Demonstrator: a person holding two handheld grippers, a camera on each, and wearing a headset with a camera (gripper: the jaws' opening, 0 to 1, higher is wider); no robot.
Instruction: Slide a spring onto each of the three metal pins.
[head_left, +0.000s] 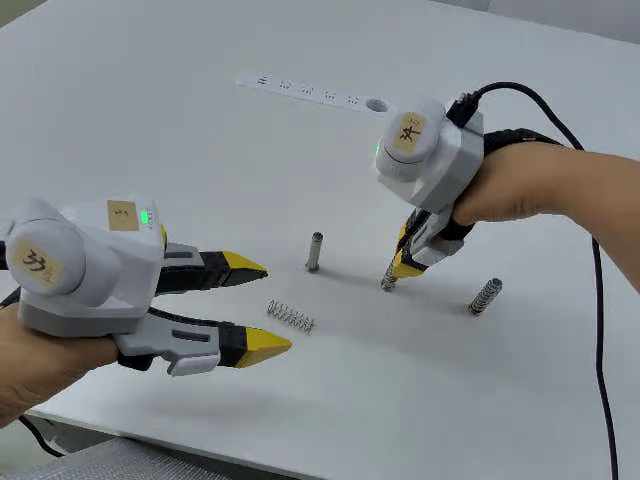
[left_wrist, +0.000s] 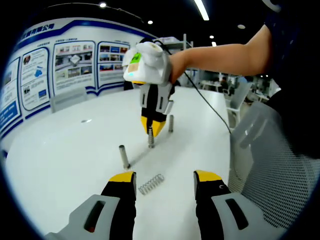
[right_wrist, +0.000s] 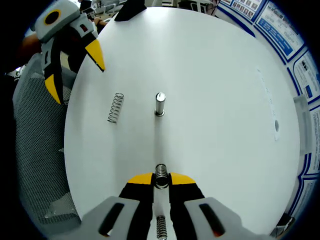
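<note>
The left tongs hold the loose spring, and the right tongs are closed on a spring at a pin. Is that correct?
No: the left tongs are open and empty; the loose spring lies on the table by their tips, as the left gripper view shows. The rest is right.

In the head view the tips of the right gripper (head_left: 403, 268) cover the top of the spring (head_left: 388, 281), so I cannot tell whether a pin stands inside it. The cable (head_left: 600, 330) runs off the bottom edge. In the left gripper view the print on the wall posters (left_wrist: 75, 62) is too small for me to read.
</note>
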